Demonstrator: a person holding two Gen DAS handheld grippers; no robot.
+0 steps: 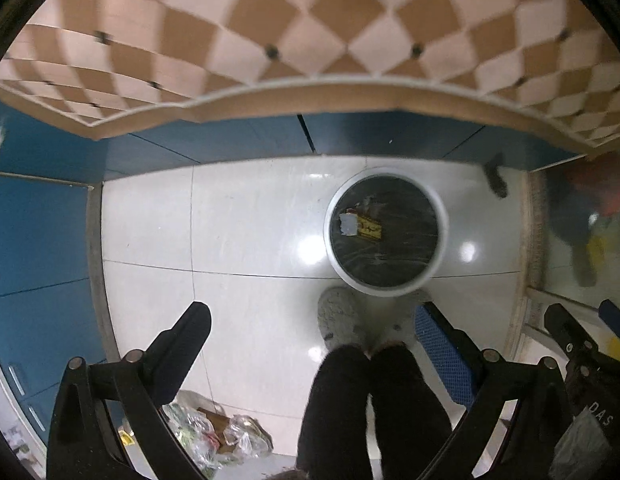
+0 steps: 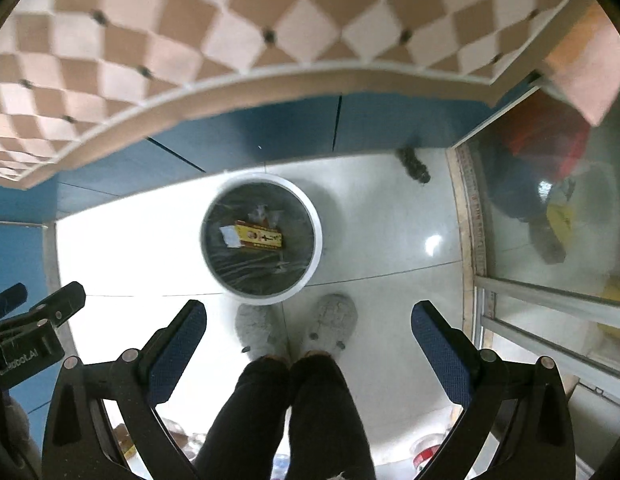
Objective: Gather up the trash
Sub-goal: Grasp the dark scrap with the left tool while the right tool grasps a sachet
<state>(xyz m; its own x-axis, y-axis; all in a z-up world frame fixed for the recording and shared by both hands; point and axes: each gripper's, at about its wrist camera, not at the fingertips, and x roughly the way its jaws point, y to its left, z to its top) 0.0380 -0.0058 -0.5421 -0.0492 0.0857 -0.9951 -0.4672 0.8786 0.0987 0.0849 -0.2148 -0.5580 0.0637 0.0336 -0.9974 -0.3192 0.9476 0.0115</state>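
Left wrist view: your left gripper (image 1: 310, 344) and right gripper (image 2: 309, 338) both hang spread and empty above the white trash bin (image 1: 440, 204), yellow box (image 2: 259, 236) inside.

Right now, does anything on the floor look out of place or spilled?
Yes. A heap of crumpled wrappers lies loose on the floor tiles behind the person's feet, outside the trash bin, which already holds a yellow box.
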